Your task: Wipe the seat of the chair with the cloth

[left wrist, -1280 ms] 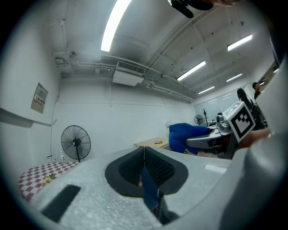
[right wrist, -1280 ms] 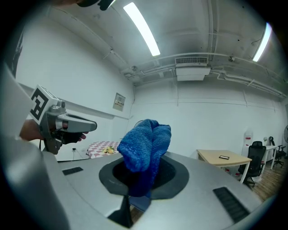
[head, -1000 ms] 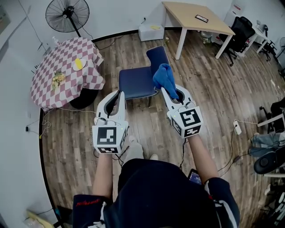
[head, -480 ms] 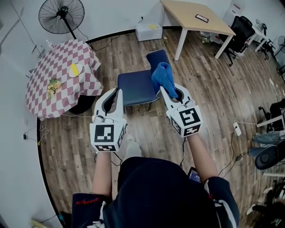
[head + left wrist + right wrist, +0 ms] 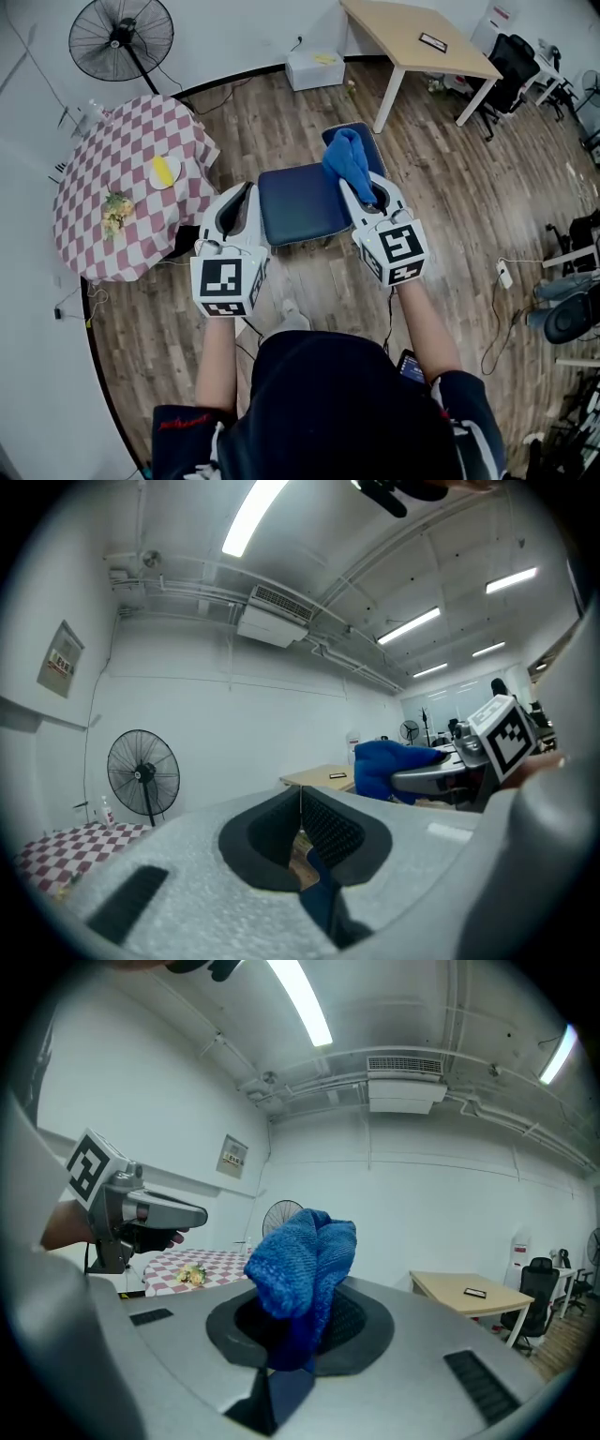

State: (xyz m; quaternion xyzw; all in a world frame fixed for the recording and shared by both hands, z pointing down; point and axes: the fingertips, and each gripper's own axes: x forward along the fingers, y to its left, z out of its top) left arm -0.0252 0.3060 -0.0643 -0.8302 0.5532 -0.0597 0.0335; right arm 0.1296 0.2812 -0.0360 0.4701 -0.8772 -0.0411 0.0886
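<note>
A dark blue chair stands on the wood floor ahead of me, its seat [image 5: 300, 204] facing up and its backrest [image 5: 373, 150] on the far right side. My right gripper [image 5: 349, 185] is shut on a bunched blue cloth [image 5: 349, 161] [image 5: 302, 1265], held in the air over the seat's right edge. My left gripper [image 5: 253, 192] is shut with nothing between its jaws [image 5: 300, 808], hovering just left of the seat. In the left gripper view the cloth [image 5: 389, 769] and the right gripper show at the right.
A round table with a checked cloth [image 5: 127, 183] carries a yellow plate and flowers at the left. A floor fan [image 5: 120, 42] stands behind it. A wooden table [image 5: 417, 42] and a white box [image 5: 317, 67] are at the back, office chairs [image 5: 511, 70] at the right.
The view has shifted: chair and checked table now lie lower and closer to the grippers. Both grippers keep their pose, the cloth still in the right one.
</note>
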